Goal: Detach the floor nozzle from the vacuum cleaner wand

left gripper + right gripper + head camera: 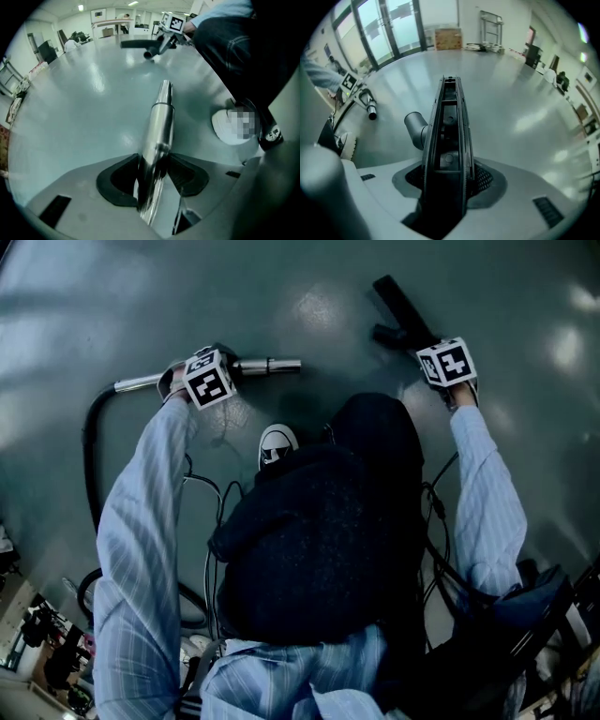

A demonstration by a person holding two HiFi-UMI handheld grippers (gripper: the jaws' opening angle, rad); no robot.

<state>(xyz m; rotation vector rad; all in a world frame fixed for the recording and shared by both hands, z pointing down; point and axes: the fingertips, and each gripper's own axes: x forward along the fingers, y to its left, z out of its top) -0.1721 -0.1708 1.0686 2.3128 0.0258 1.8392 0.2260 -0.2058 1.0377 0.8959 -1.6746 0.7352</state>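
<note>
The shiny metal wand (267, 365) lies nearly level just above the grey floor, its open end pointing right. My left gripper (202, 379) is shut on it; in the left gripper view the wand (159, 122) runs out between the dark pads (119, 180). The black floor nozzle (398, 310) is apart from the wand, off to the right. My right gripper (441, 367) is shut on it. In the right gripper view the nozzle (449, 136) stands on edge between the jaws with its underside showing, and its neck tube (415, 127) points left.
A black hose (89, 456) curves from the wand's left end down past my left sleeve. My white shoe (277, 444) and dark-trousered knee (328, 531) lie between the two arms. Cables (211, 493) hang near my body. Glass doors (389, 33) and a cardboard box (448, 38) stand far off.
</note>
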